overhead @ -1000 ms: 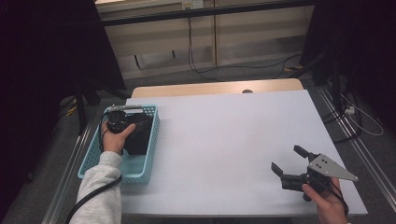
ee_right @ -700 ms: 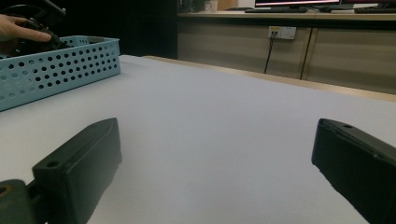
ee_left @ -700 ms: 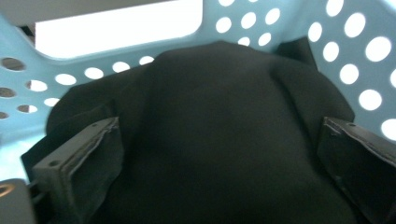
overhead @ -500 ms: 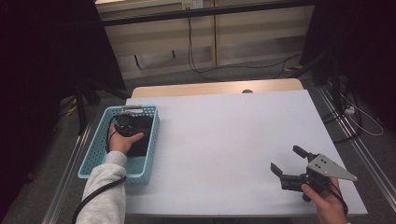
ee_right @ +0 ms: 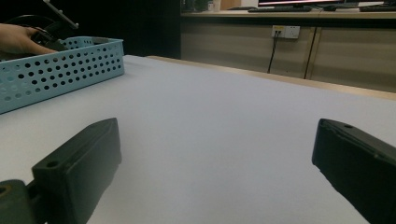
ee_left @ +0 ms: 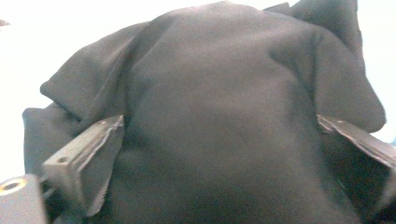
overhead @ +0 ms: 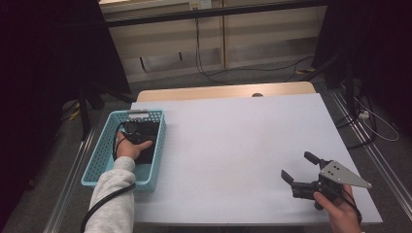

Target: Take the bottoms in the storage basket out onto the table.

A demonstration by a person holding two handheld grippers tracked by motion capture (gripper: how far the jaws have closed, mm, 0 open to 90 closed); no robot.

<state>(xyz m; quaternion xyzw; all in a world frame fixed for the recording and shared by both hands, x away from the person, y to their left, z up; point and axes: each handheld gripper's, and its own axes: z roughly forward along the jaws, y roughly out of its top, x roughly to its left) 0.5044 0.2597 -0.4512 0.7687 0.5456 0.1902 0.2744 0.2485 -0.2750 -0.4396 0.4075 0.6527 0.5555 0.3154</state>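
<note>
A black cloth [overhead: 148,156] lies bunched in a light blue perforated basket [overhead: 97,149] at the table's left edge. My left gripper [overhead: 136,130] reaches down into the basket. In the left gripper view its jaws stand wide apart on either side of a rounded fold of the cloth [ee_left: 215,70], so the left gripper [ee_left: 219,135] is open and close against the fabric. My right gripper [overhead: 297,166] is held open just over the white table [overhead: 233,141] near its front right corner, with nothing between its fingers [ee_right: 79,163].
The right gripper view looks across the bare white tabletop to the basket [ee_right: 60,65] and the other hand [ee_right: 18,39] at far left. A wooden strip [overhead: 218,91] runs along the table's far edge. Cables lie on the floor beyond.
My left hand has shifted slightly right inside the basket and tipped the gripper down onto the cloth. The right gripper has stayed where it was, still open.
</note>
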